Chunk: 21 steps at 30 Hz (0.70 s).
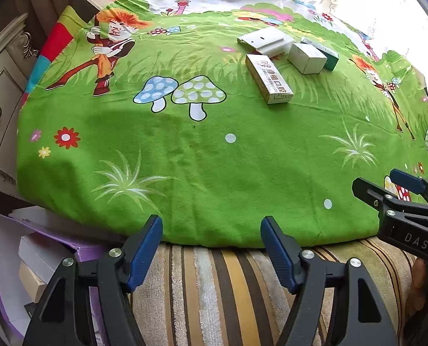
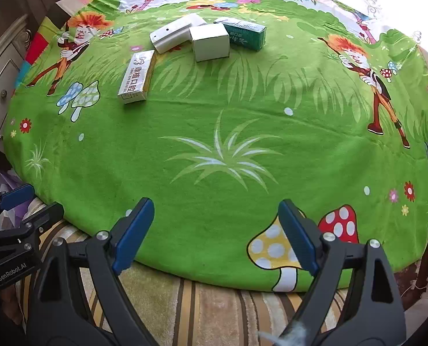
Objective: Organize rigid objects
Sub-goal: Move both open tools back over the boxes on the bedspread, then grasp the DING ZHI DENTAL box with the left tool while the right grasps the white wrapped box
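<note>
Four small cardboard boxes lay grouped toward the far side of the surface, which was covered by a bright green cartoon-print cloth (image 1: 214, 158) with mushrooms and grass. Nearest the grippers was a long cream carton with printed lettering (image 2: 137, 76), lying flat and a little apart from the others. Behind it a flat white box with two small dark dots (image 2: 170, 36), a white cube-shaped box (image 2: 211, 43) and a dark green carton (image 2: 245, 34) sat close together, the cube apparently touching both neighbours.

The left gripper (image 1: 211, 248) hung over the near edge of the cloth with its blue pads spread and nothing between them. The right gripper (image 2: 214, 233) was likewise wide open and empty, well short of the boxes.

All four looked light and stiff, though thin card would likely dent under a hard squeeze. The printed faces seemed smooth, so the ribbed pads would probably hold best across the narrow width of the long cream carton, near its middle. The cube would suit a grasp on two opposite flat sides, once it was clear of its neighbours.

To the left, below the cloth's edge, a purple open container (image 1: 3, 259) held other boxes.
</note>
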Available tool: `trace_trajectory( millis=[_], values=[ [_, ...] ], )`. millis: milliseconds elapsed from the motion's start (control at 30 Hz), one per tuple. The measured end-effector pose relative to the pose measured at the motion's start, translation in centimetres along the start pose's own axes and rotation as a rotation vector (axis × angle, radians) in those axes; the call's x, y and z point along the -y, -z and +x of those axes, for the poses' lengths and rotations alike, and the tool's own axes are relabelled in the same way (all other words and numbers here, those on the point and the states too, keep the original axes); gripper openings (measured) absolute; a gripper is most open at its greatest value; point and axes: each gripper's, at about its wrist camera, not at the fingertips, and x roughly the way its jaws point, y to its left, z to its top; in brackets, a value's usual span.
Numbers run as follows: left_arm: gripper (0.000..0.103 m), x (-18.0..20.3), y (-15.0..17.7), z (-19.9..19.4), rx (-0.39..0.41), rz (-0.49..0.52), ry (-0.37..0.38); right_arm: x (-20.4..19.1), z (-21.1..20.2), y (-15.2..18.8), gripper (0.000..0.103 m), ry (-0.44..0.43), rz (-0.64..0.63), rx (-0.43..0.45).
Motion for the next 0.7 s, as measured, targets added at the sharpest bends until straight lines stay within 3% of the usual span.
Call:
trace_trajectory(
  millis=[367, 700],
  values=[
    [0.071, 2.9, -4.0, 1.6, 0.005, -0.011, 0.102, 1.0, 1.4, -0.4, 0.091, -0.002, 0.027, -0.031],
    [0.069, 5.3, -9.3, 3.9, 0.065, -0.043, 0.099, -0.4, 2.0, -0.2, 0.103, 0.02, -0.041, -0.032]
  ],
)
